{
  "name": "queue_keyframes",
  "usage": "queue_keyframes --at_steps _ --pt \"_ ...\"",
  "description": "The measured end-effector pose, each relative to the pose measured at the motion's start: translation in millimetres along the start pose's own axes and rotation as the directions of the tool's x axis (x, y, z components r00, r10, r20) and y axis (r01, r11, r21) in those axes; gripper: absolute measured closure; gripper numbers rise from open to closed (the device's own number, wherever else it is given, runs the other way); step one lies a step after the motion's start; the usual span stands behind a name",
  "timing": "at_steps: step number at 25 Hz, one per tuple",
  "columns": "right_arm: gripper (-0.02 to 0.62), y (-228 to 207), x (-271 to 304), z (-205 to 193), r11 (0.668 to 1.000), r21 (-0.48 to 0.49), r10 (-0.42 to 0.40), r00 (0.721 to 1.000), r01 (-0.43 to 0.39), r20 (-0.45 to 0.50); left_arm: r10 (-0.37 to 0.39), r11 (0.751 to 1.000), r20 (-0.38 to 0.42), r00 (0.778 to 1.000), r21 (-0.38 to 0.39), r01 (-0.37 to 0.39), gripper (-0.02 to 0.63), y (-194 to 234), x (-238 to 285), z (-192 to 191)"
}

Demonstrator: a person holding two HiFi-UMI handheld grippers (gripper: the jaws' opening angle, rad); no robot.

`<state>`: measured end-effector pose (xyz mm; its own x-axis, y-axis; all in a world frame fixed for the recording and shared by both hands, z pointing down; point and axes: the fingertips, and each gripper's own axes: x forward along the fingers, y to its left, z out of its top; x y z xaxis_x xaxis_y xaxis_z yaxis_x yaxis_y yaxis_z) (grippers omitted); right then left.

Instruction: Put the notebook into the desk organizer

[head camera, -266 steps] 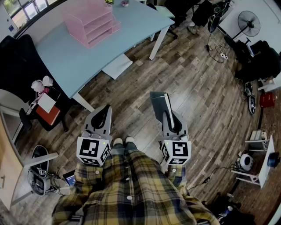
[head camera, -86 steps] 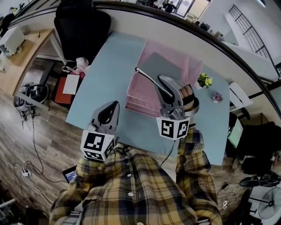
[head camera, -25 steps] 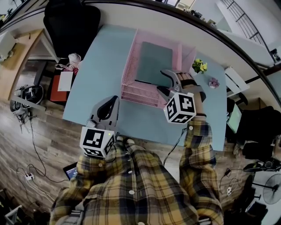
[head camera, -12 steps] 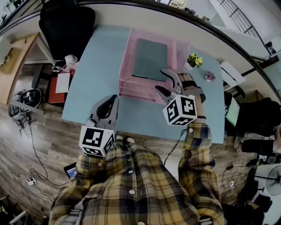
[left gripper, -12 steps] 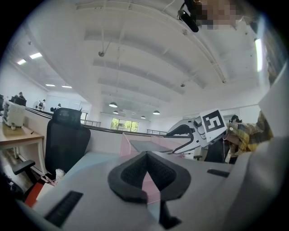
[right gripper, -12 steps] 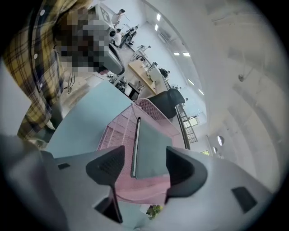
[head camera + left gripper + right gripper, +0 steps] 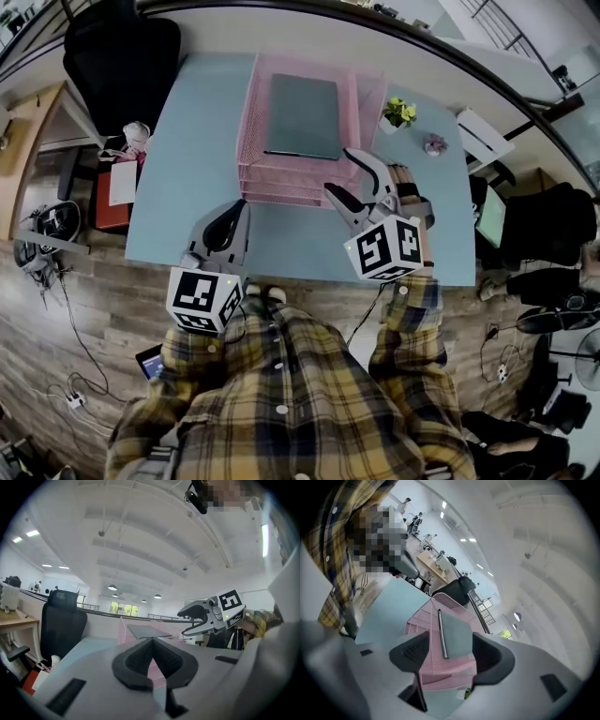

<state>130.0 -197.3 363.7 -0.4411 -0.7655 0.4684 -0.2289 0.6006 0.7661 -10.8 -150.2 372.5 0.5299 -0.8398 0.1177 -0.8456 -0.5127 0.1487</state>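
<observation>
A grey-green notebook point(image 7: 302, 114) lies flat on the top tier of the pink mesh desk organizer point(image 7: 248, 141), which stands at the back of the light blue table point(image 7: 183, 197). My right gripper point(image 7: 341, 173) is open and empty, just in front of the organizer's right front corner and apart from the notebook. In the right gripper view the notebook point(image 7: 457, 632) and organizer point(image 7: 433, 667) show between the spread pads of that gripper point(image 7: 450, 656). My left gripper point(image 7: 239, 206) is shut and empty over the table's near part. The left gripper view shows its closed jaws point(image 7: 151, 641) pointing at the organizer point(image 7: 123, 632).
A small potted plant point(image 7: 400, 111) and a little pink ornament point(image 7: 433, 143) stand to the right of the organizer. A black office chair point(image 7: 117, 56) stands off the table's left end, beside a red stool with white paper point(image 7: 114, 186). The table's front edge runs just ahead of me.
The right gripper brought the notebook to the organizer, laid it on the top tier, let go and drew back towards me, open. The left gripper stayed shut.
</observation>
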Motion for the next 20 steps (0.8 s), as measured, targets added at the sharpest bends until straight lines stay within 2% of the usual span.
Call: queue_keyframes --at_steps 6,10,14,16,20 --pt "0.324 2.3 -22.1 -3.1 0.984 0.165 -0.077 0.996 0.069 0.043 -0.026 1.000 -0.005 1.000 0.003 0.026 0.614 -8.8 4.9 -1.1" --pt "0.324 3.5 -36.7 -1.8 0.946 0.310 -0.121 0.991 0.097 0.057 -0.046 0.999 -0.012 0.999 0.006 0.046 0.614 -14.4 7.9 -3.6" --pt "0.325 9.8 -46.6 -2.1 0.905 0.415 -0.155 0.981 0.095 0.113 -0.063 0.998 -0.017 0.998 0.008 0.063 0.614 -20.2 10.2 -5.9" --pt "0.325 13.2 -51.7 -3.8 0.867 0.488 -0.186 0.973 0.098 0.136 -0.069 0.998 -0.022 0.997 0.006 0.070 0.614 -21.6 11.3 -7.2" --pt "0.341 21.7 -59.0 -11.1 0.752 0.653 -0.253 0.953 0.086 0.165 -0.083 0.997 -0.032 0.996 0.002 0.083 0.614 -23.1 15.1 -9.3"
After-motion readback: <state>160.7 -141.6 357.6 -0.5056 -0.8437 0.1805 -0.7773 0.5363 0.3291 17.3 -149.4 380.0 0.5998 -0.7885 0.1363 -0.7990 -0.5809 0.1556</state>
